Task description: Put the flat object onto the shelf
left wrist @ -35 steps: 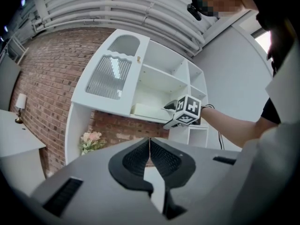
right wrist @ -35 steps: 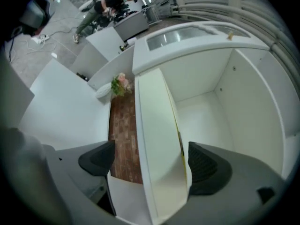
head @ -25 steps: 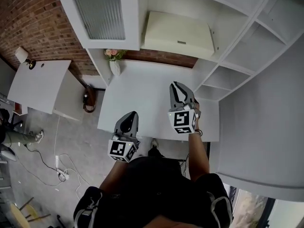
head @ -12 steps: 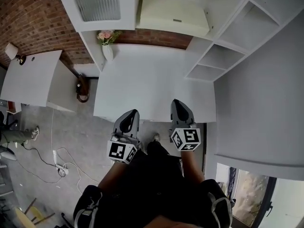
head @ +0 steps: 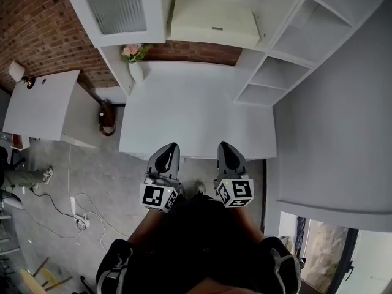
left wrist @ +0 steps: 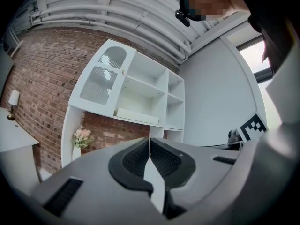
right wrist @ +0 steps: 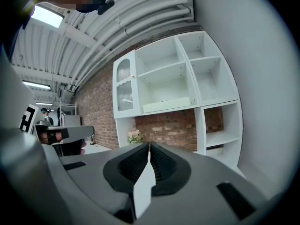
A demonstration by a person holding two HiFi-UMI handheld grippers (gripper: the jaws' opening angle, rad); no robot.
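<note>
The flat object (head: 213, 22), a cream slab, lies on the lower shelf of the white shelf unit (head: 288, 38) at the far side of the white table (head: 196, 115). The same slab (left wrist: 137, 116) shows in the left gripper view, and it (right wrist: 168, 105) shows in the right gripper view too. My left gripper (head: 168, 148) and right gripper (head: 224, 147) hang side by side just off the table's near edge, close to the person's body. Both are shut with nothing between the jaws, as seen at the left gripper (left wrist: 149, 140) and the right gripper (right wrist: 149, 146).
A white vase of pink flowers (head: 135, 61) stands at the table's back left corner. A second white table (head: 43, 106) with a small lamp (head: 21, 73) is to the left. A bag (head: 107, 116) and cables (head: 76, 216) lie on the grey floor.
My right gripper has drawn back from over the table's right side to beside the left gripper at the near edge. The left gripper has stayed in place.
</note>
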